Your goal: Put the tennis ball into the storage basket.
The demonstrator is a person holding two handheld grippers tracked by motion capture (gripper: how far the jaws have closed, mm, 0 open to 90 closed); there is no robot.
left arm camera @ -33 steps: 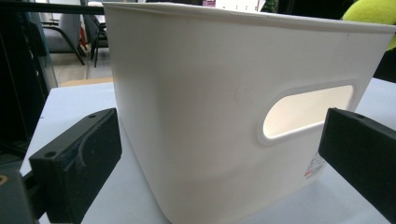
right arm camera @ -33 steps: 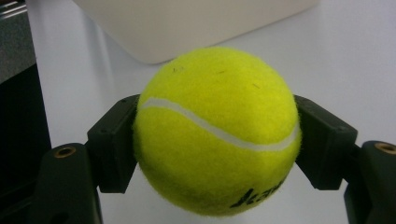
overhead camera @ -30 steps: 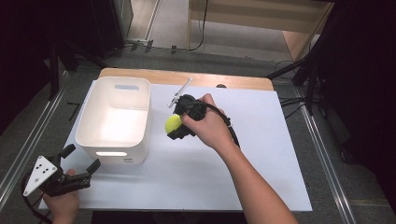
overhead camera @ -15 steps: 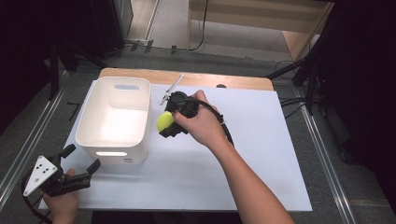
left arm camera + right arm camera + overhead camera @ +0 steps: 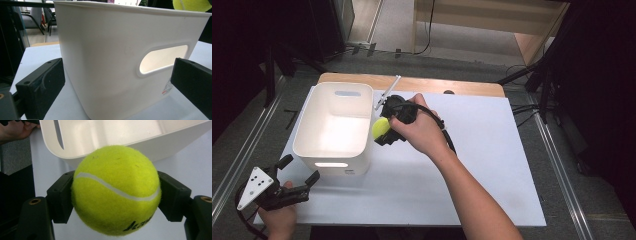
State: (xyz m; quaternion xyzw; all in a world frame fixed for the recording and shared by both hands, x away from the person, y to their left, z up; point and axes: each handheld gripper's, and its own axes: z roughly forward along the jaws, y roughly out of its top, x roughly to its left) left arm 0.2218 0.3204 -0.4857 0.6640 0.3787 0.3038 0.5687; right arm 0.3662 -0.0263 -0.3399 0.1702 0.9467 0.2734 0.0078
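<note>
A yellow-green tennis ball [image 5: 379, 128] is clamped in my right gripper [image 5: 382, 130], just off the right rim of a white plastic bin [image 5: 334, 150]. In the right gripper view the ball [image 5: 116, 190] sits between both jaws, with the bin [image 5: 100, 135] lying beyond it. My left gripper [image 5: 299, 168] is held open at the table's front left, pointing at the bin's near wall. The left gripper view shows that wall [image 5: 112, 62] with its handle slot between the spread jaws, and the ball [image 5: 192, 5] peeks above the rim at top right.
The bin stands on a white board [image 5: 492, 150] that covers the table, with a wooden strip [image 5: 452, 86] along the back. A thin pale rod [image 5: 389, 91] lies behind the right gripper. Its black cable [image 5: 443, 131] runs over the board.
My right gripper has carried the ball leftward, up to the bin's right rim. The left gripper has stayed where it was.
</note>
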